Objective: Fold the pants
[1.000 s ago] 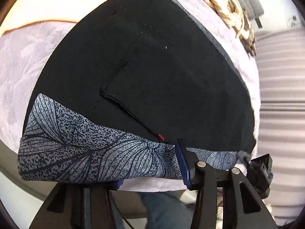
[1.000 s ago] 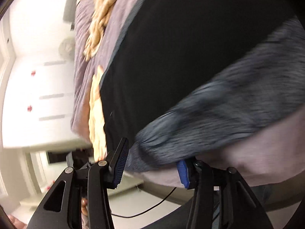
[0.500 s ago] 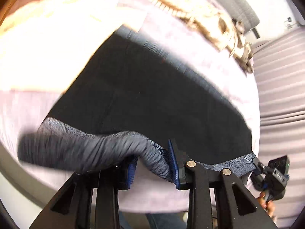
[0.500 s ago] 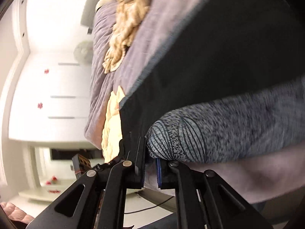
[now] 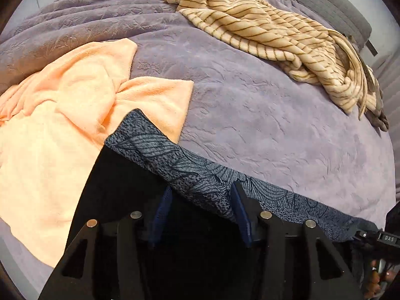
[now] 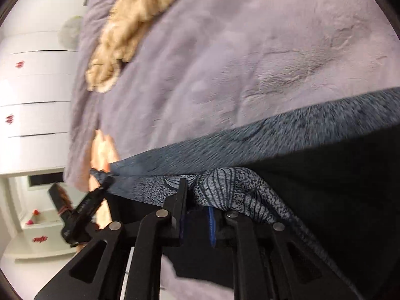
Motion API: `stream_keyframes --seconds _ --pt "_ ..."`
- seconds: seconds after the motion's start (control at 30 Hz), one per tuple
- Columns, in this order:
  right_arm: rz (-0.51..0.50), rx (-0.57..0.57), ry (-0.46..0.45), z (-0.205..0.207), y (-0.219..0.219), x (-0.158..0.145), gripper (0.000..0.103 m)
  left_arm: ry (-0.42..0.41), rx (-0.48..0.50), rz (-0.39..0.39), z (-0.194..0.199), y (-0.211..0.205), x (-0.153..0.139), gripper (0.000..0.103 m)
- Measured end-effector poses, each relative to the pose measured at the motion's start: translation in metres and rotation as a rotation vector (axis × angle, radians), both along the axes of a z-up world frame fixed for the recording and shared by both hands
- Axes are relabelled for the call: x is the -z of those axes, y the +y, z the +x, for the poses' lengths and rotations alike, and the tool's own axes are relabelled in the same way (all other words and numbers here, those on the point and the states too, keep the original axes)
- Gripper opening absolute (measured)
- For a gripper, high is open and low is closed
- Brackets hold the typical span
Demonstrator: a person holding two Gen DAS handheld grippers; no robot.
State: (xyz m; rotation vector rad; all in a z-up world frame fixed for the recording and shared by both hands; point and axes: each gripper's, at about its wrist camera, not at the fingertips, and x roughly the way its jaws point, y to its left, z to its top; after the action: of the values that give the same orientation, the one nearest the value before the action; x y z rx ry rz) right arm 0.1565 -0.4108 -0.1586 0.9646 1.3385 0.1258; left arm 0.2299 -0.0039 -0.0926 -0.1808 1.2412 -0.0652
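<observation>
Both grippers' fingers pinch the pants' (image 5: pixel 200 175) patterned waistband above the purple bedspread (image 5: pixel 262 115), near an orange towel (image 5: pixel 62 125).

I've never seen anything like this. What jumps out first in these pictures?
Black pants with a grey leaf-patterned waistband fill the foreground, lifted over a purple blanket. The left gripper has the waistband between its fingers, and the right gripper pinches a bunch of it. Behind lie a peach towel on the left and a striped tan cloth at the far right.
</observation>
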Motion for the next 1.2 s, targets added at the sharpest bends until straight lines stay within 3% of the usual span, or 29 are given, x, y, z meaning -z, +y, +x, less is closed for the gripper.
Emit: stream_keyframes --seconds 0.07,0.1,0.13,0.17,0.23,0.33,0.43,0.5,0.57,0.67,0.77,0.87,0.93,1.03,1.13,1.2 --pt "0.013 0.013 0.022 0.002 -0.007 0.017 0.023 -0.033 -0.019 0.022 -0.003 0.005 -0.023 0.050" --pt "0.027 0.019 0.023 0.002 -0.007 0.017 0.030 -0.041 -0.013 0.044 -0.004 0.002 -0.031 0.050" --pt "0.055 0.018 0.005 -0.002 -0.009 0.010 0.037 -0.044 0.018 0.070 -0.008 0.000 -0.040 0.050" --pt "0.073 0.012 -0.016 -0.007 -0.010 0.001 0.051 -0.040 0.064 0.086 -0.015 -0.006 -0.048 0.050" --pt "0.088 -0.013 -0.065 -0.018 -0.015 -0.022 0.058 -0.027 0.158 0.087 -0.034 -0.027 -0.059 0.050" --pt "0.051 -0.006 -0.137 -0.062 -0.037 -0.063 0.058 0.025 0.328 0.014 -0.070 -0.079 -0.060 0.050" --pt "-0.002 0.062 -0.137 -0.122 -0.074 -0.080 0.058 0.095 0.475 -0.091 -0.107 -0.152 -0.047 0.050" --pt "-0.052 0.128 -0.117 -0.161 -0.099 -0.085 0.058 0.133 0.567 -0.121 -0.129 -0.204 -0.035 0.050" --pt "-0.098 0.221 -0.071 -0.213 -0.131 -0.084 0.058 0.162 0.649 -0.135 -0.151 -0.245 -0.024 0.050" --pt "-0.169 0.328 0.012 -0.285 -0.168 -0.080 0.058 0.188 0.776 -0.098 -0.179 -0.297 -0.005 0.050" --pt "-0.172 0.421 0.088 -0.356 -0.197 -0.068 0.058 0.207 0.816 -0.075 -0.185 -0.317 0.005 0.050" --pt "-0.154 0.444 0.142 -0.389 -0.203 -0.047 0.058 0.208 0.831 -0.062 -0.186 -0.329 0.008 0.050" --pt "-0.062 0.482 0.121 -0.399 -0.203 -0.027 0.058 0.221 0.831 -0.061 -0.183 -0.337 0.010 0.050" --pt "0.107 0.507 0.112 -0.404 -0.198 0.006 0.054 0.228 0.839 -0.044 -0.184 -0.353 0.012 0.050" --pt "0.235 0.587 0.075 -0.415 -0.202 0.015 0.019 0.229 0.855 -0.040 -0.191 -0.368 0.009 0.050" --pt "0.335 0.646 -0.026 -0.420 -0.206 0.001 0.014 0.238 0.850 -0.067 -0.189 -0.376 0.005 0.050"
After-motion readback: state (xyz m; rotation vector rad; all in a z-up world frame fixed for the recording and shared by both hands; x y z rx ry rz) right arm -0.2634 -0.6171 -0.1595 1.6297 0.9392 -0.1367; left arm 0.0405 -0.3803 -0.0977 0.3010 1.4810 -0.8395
